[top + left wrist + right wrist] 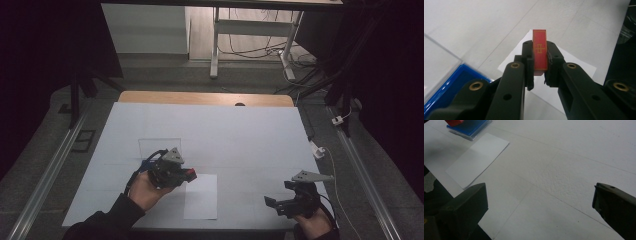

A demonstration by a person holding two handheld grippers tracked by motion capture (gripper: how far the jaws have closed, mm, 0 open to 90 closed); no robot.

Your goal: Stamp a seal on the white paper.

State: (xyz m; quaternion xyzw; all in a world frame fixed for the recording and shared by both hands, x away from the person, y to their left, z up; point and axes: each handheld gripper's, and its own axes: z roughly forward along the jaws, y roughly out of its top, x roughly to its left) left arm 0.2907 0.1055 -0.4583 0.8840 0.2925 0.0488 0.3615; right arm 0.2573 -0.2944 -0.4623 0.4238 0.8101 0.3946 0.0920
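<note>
My left gripper (186,173) is shut on a small red block (539,52) that bears a gold cross pattern. The block stands upright between the black pads and pokes out past them. In the high view the red block (191,174) hangs just over the top left corner of a white sheet of paper (201,196). At the table's front right, my right gripper (279,194) is held in a hand and points left. In the right gripper view its jaws stand wide apart, so the right gripper (539,195) is open with only bare table between them.
A blue tray (451,82) lies just behind my left gripper, and a clear box (159,147) stands beside it. The white sheet (477,158) lies flat on the pale table cover (240,135). A cable (332,170) trails off the table's right edge.
</note>
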